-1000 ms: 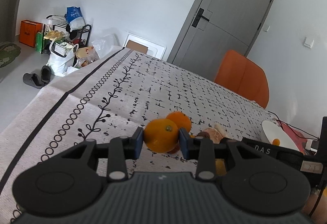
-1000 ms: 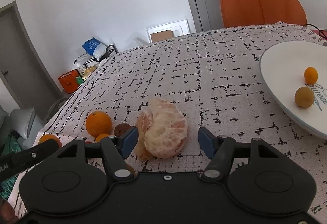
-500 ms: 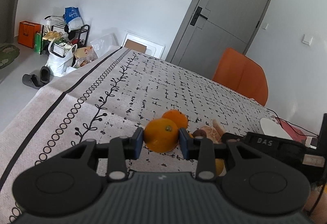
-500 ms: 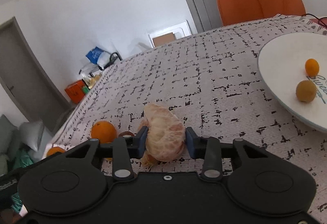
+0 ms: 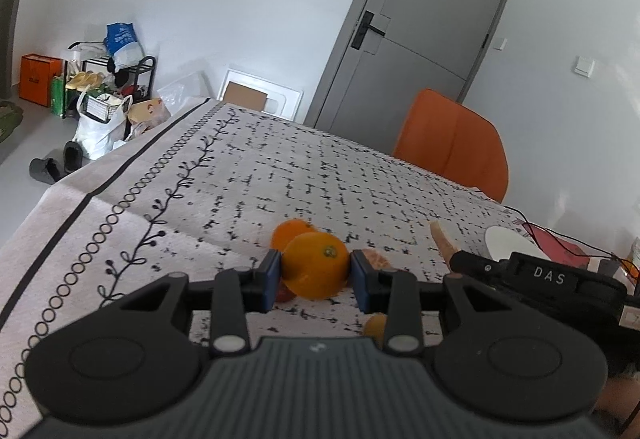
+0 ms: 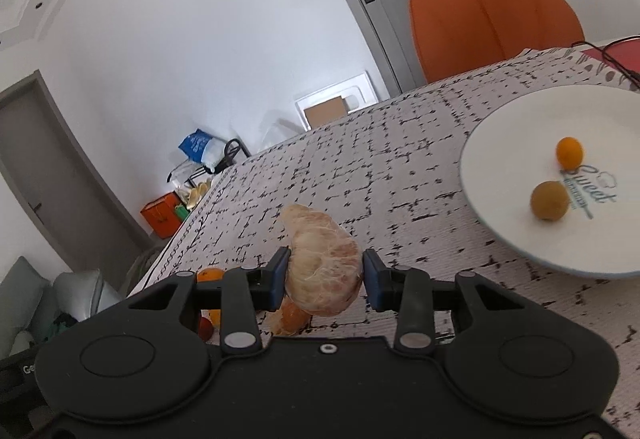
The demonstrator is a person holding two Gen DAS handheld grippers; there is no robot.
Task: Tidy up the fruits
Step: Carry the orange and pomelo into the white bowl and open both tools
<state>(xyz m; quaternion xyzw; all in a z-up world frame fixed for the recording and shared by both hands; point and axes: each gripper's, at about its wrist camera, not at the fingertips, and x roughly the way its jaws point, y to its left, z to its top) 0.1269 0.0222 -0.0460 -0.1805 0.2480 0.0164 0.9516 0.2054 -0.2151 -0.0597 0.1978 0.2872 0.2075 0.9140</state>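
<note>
1. Fruit is now pinched in both of your grippers. Your right gripper (image 6: 323,279), spread wide around the pale peeled citrus fruit (image 6: 322,265) a second ago, has closed its blue pads on it and lifted it clear of the patterned tablecloth (image 6: 400,175). Your left gripper (image 5: 314,281) still squeezes the round whole orange (image 5: 316,265), held off the cloth as before.

2. That change means both picks look finished, so the step in hand is probably the carry to the white round plate (image 6: 512,143).

3. Just behind the held orange, near the cloth's near edge, lie a second orange (image 5: 290,233), a loose peeled segment (image 5: 374,261) and a small yellow-orange fruit (image 5: 376,325) half hidden by a finger; these remain to be gathered.

4. Your right gripper's black body crosses the left wrist view at the right, so the two tools are close; mind they do not knock together.

5. Farther right, the plate sits toward the cloth's far right edge, already holding a small orange kumquat (image 6: 569,152) and a brownish-yellow round fruit (image 6: 549,199), with bare room beside them.

6. Beyond it, a black cable (image 6: 612,57) trails over the red mat (image 6: 624,57) near the far corner, and an orange chair (image 6: 492,19) stands behind the table.
</note>
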